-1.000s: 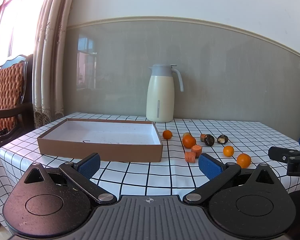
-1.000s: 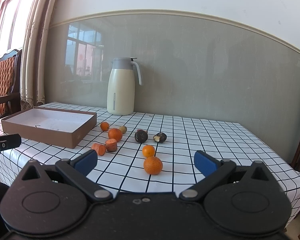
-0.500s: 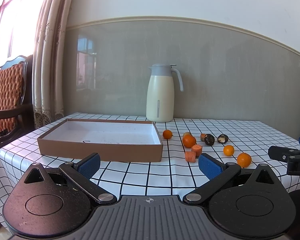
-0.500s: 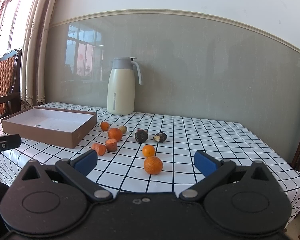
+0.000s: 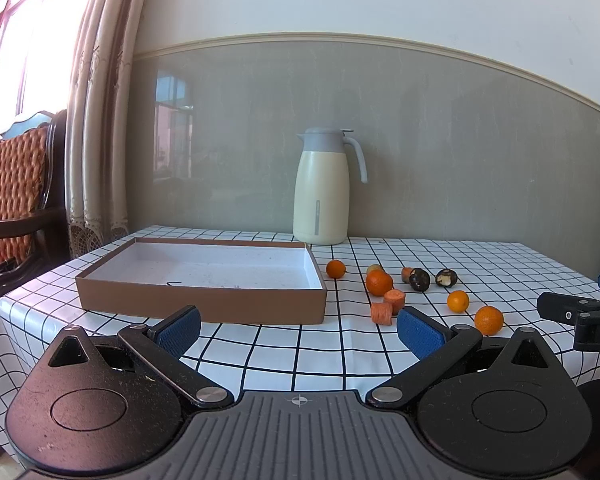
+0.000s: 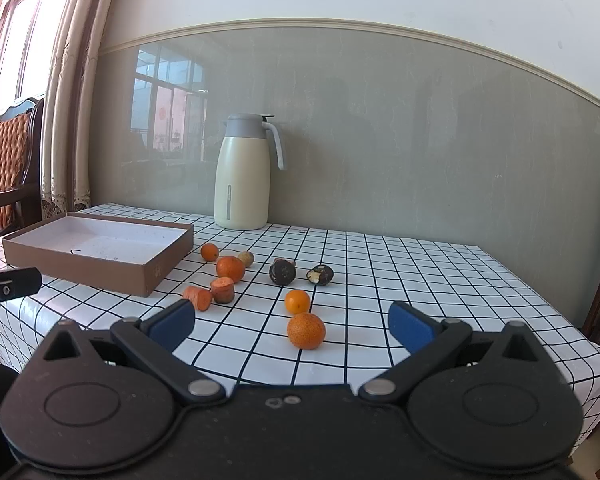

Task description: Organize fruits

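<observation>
We read one legible mark only: a white letter "D" on the body of the right gripper (image 5: 576,312), which is cut off at the right edge of the left wrist view. A small logo on the near right corner of the cardboard box (image 6: 100,264) is too small to read. Both units are released: the left gripper (image 5: 299,330) and the right gripper hold their blue pads apart over the checked tablecloth (image 6: 420,280), grasping nothing. The fruits lie loose on the cloth to the right of the box: the nearest orange (image 6: 306,331), a smaller orange (image 6: 297,301), two carrot pieces (image 6: 210,294) and two dark fruits (image 6: 300,273). We cannot identify the dark fruits. The cream jug (image 6: 242,176) stands at the far wall.
</observation>
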Tool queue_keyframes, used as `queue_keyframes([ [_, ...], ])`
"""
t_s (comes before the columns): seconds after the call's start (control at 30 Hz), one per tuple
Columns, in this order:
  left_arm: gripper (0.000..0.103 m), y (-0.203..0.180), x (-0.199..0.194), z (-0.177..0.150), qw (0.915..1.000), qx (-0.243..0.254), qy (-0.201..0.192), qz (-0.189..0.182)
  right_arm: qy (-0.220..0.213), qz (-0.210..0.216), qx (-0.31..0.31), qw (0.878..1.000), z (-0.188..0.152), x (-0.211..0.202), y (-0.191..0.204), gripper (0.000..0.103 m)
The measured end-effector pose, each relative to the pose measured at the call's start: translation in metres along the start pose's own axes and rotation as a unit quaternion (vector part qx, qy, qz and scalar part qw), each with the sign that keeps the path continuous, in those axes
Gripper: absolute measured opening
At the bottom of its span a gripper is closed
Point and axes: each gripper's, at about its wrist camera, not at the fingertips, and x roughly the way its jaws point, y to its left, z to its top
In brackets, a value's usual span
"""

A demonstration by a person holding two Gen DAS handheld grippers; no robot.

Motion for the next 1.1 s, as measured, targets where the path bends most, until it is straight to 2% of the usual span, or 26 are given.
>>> queue_keyframes([
  [1.1, 0.103, 0.0017, 0.0, -0.0024, 1.0, -0.005, -0.003, 0.005, -0.001, -0.001, -0.001, 1.0, 0.0006, -0.0004, -0.0006, 0.097],
])
